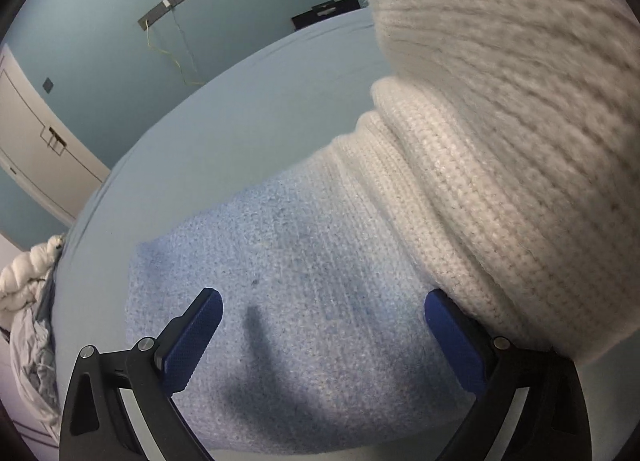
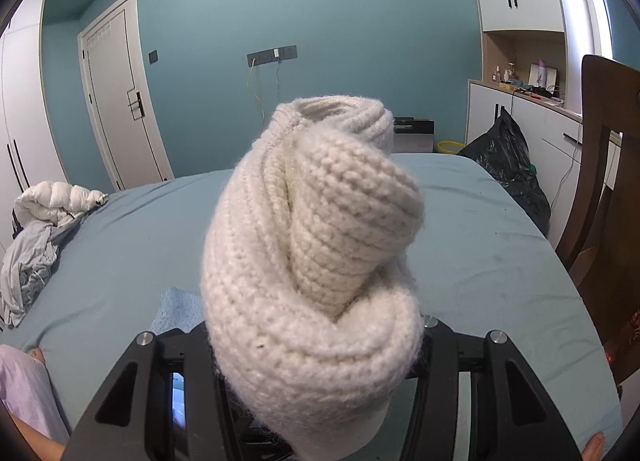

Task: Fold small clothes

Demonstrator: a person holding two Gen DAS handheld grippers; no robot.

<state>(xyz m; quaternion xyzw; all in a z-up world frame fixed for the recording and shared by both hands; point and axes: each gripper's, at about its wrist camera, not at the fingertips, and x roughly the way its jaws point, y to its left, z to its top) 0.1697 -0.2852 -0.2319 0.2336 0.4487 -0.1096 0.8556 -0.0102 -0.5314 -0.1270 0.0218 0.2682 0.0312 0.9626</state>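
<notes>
The right tongs [image 2: 316, 345] are clamped on a bunched cream knit garment [image 2: 316, 245], which fills the middle of the frame above the bed [image 2: 480, 229]. The left tongs [image 1: 324, 325] stand wide, holding nothing, over a pale blue knit piece [image 1: 280, 261] lying flat at centre. It looks like a lift before laying out; next, the left should take a free edge. A white jacket [image 2: 56, 201] sits at the left.
</notes>
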